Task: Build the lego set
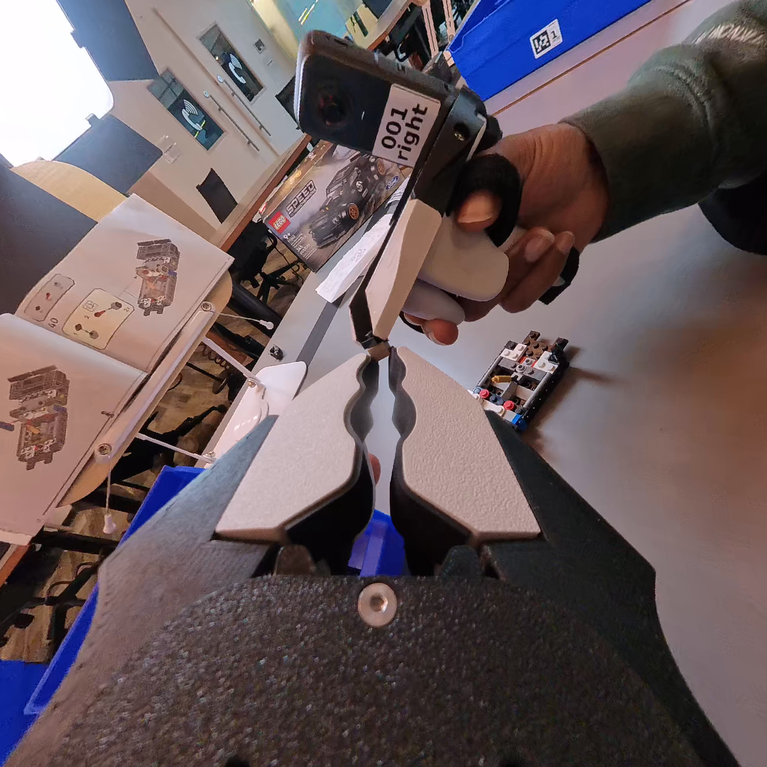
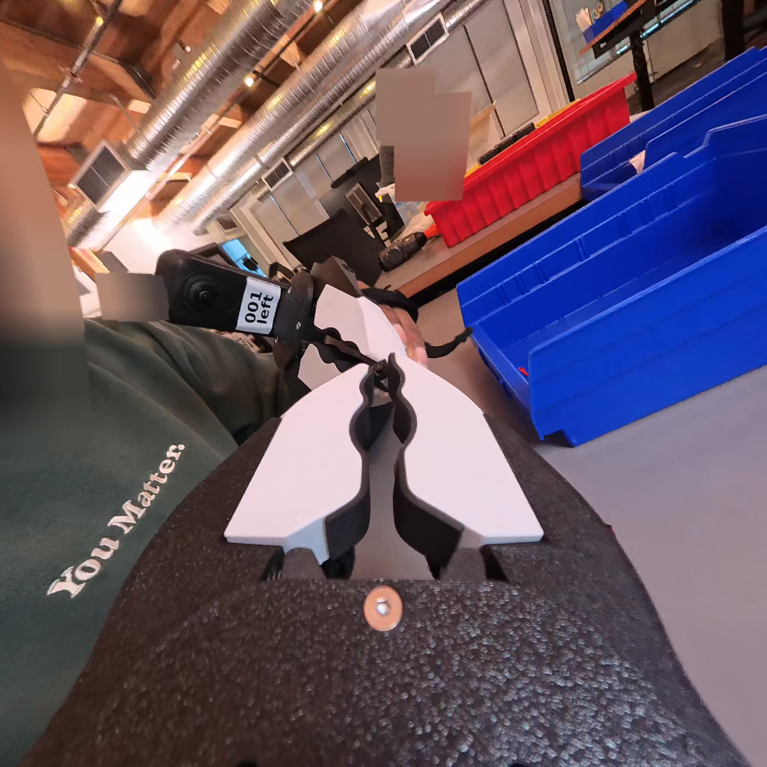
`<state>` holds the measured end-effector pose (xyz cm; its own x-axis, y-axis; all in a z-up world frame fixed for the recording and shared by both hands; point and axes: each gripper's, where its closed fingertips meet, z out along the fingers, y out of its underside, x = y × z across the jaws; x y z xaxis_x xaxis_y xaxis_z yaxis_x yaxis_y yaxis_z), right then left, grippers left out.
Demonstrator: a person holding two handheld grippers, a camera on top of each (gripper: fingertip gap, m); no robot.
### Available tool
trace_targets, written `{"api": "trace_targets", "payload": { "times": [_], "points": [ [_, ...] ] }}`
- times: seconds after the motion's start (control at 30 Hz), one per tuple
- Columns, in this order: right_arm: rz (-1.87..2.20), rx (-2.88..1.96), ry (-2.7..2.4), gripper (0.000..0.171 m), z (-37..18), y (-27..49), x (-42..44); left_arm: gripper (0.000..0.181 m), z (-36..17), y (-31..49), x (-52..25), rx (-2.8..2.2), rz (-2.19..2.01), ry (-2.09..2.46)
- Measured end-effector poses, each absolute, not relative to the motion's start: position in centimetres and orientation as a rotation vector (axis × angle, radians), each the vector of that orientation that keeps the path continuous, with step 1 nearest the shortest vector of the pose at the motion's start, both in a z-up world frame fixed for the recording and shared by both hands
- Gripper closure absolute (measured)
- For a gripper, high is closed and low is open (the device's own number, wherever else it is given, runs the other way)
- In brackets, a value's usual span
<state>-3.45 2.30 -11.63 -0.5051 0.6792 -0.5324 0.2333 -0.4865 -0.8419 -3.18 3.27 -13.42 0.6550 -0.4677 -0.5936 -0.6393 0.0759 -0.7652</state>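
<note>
My left gripper (image 1: 379, 353) is shut at the tips on a small grey brick piece (image 1: 378, 351), held above the grey table (image 1: 664, 415). My right gripper (image 2: 382, 367) comes in from the other side, tip to tip with it, and is shut on a small dark piece (image 2: 378, 369). In the left wrist view the right gripper (image 1: 369, 341) comes down from above, held by a hand (image 1: 548, 216). In the right wrist view the left gripper's fingers (image 2: 344, 352) reach in from the left. The two small pieces touch where the tips meet.
A partly built brick model (image 1: 523, 384) lies on the table to the right. An open instruction booklet (image 1: 120, 299) stands on a holder at the left, a boxed set (image 1: 332, 207) behind. Blue bins (image 2: 622, 315) and a red bin (image 2: 535, 182) stand to the right. A green sleeve (image 1: 685, 137) reaches in. My two grippers' fingertips are within a few centimetres of each other.
</note>
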Motion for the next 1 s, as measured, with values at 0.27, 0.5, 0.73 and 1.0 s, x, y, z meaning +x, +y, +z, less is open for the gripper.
{"api": "trace_targets", "payload": {
  "times": [0.27,0.5,0.73,1.0],
  "points": [
    [2.008,-1.258,-1.263,0.164,-8.1,4.6,-2.1,0.180,-17.1,3.0,-2.1,-1.581,0.221,1.117],
    [1.964,-1.210,-1.270,0.164,-7.5,5.2,-1.0,0.181,-14.4,4.1,-3.2,-1.600,-0.025,0.904],
    [1.934,-1.229,-1.379,0.164,-10.3,2.9,-2.9,0.166,-12.1,3.2,-1.7,-1.560,-0.378,0.757],
    [1.779,-1.217,-1.449,0.164,-11.4,2.3,-3.6,0.173,-12.8,3.2,-2.4,-1.607,-0.380,0.741]
  ]
}}
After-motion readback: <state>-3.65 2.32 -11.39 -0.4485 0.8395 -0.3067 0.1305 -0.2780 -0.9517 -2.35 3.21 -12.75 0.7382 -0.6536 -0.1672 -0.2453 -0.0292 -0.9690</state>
